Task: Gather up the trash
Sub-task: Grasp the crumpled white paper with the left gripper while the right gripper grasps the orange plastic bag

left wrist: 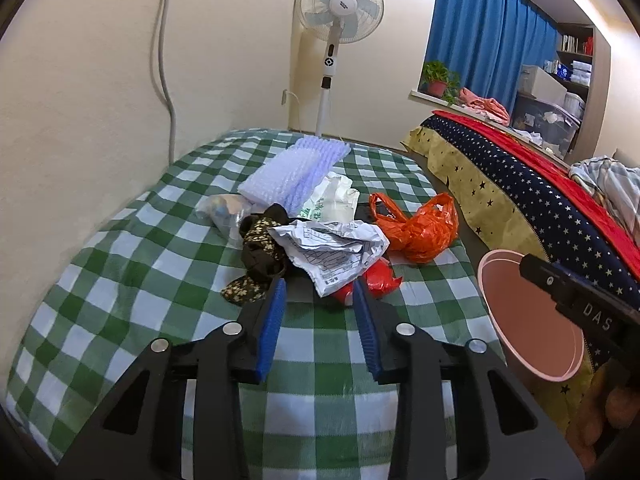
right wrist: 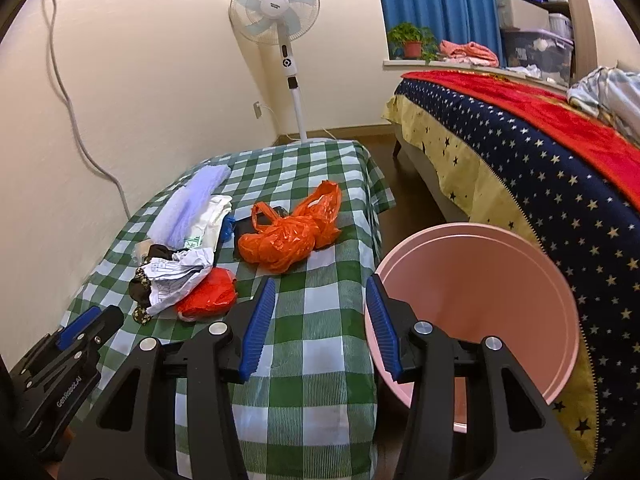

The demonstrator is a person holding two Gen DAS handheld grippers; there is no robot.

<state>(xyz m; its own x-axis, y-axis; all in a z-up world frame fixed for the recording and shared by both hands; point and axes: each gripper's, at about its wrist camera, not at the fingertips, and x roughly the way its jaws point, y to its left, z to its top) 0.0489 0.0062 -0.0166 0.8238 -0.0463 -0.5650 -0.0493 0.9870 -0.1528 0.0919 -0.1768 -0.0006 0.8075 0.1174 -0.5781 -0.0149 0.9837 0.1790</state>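
A table draped in a green-and-white checked cloth (left wrist: 132, 280) carries a loose heap of rubbish toward its far half. Nearest the grippers lies a crumpled white printed paper sheet (left wrist: 332, 248), partly over a small red plastic bag (right wrist: 208, 294) and touching a wad of dark brown floral fabric (left wrist: 260, 248) on its left. Just right of the paper sits a crumpled orange plastic carrier bag (left wrist: 420, 232), apart from the heap. Farther back are a white plastic bag with green print (left wrist: 332, 200), a clear crinkled plastic bag (left wrist: 224, 212) on the left, and a pale lilac sheet of bubble wrap (left wrist: 288, 168) at the far end.

The left gripper (left wrist: 319, 286) hangs low over the near part of the cloth, its blue-padded jaws partly apart, with the near edge of the white paper and the red bag just beyond the tips; nothing is clamped between them. The right gripper (right wrist: 320, 284) is to the right, over the table's right edge, jaws also apart and empty, its right finger standing in front of the rim of a round pink plastic bin (right wrist: 500, 280) that sits beside the table, between it and a bed with a navy star-patterned cover (right wrist: 560, 184). A white pedestal fan (right wrist: 276, 8) stands by the far wall.
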